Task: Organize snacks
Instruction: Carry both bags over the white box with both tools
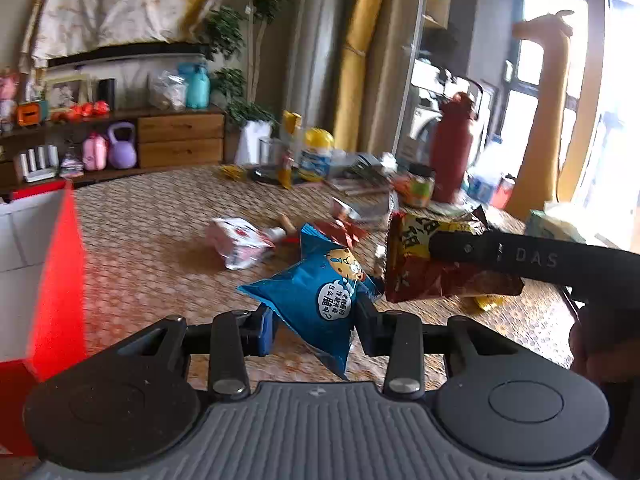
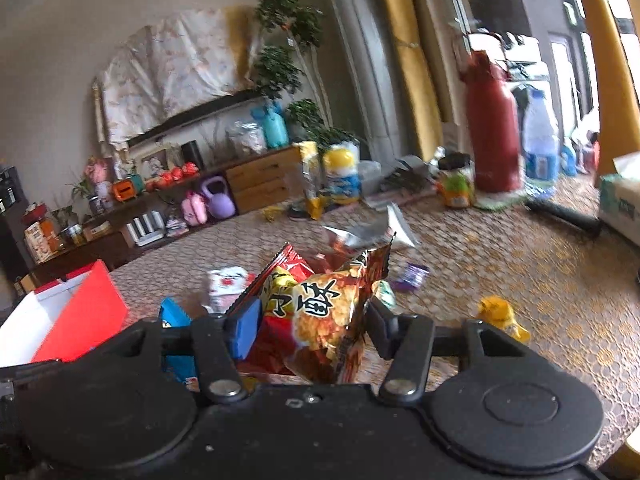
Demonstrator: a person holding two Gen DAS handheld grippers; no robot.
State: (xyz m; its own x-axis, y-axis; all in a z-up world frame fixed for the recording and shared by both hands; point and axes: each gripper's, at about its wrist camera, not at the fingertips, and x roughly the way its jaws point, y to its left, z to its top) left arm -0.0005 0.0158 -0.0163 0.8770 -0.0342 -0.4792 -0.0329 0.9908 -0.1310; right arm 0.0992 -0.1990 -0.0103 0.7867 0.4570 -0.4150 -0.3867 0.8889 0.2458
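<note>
My left gripper point(image 1: 316, 326) is shut on a blue snack bag point(image 1: 320, 296) with a cartoon face, held above the patterned table. My right gripper point(image 2: 312, 320) is shut on a red-brown snack bag point(image 2: 320, 312) with yellow print; in the left wrist view that bag point(image 1: 424, 264) hangs to the right with the right gripper's finger point(image 1: 500, 256) across it. A red box with a white inside point(image 2: 68, 320) stands open at the left, also in the left wrist view point(image 1: 52, 280). A pink-white packet point(image 1: 240, 242) lies on the table beyond the blue bag.
More wrappers lie on the table: a silver one point(image 2: 368, 232), a purple one point(image 2: 410, 276), a yellow one point(image 2: 500, 316). At the far side stand a red thermos point(image 2: 494, 120), a water bottle point(image 2: 540, 136), a jar point(image 2: 454, 184) and a tissue box point(image 2: 620, 196).
</note>
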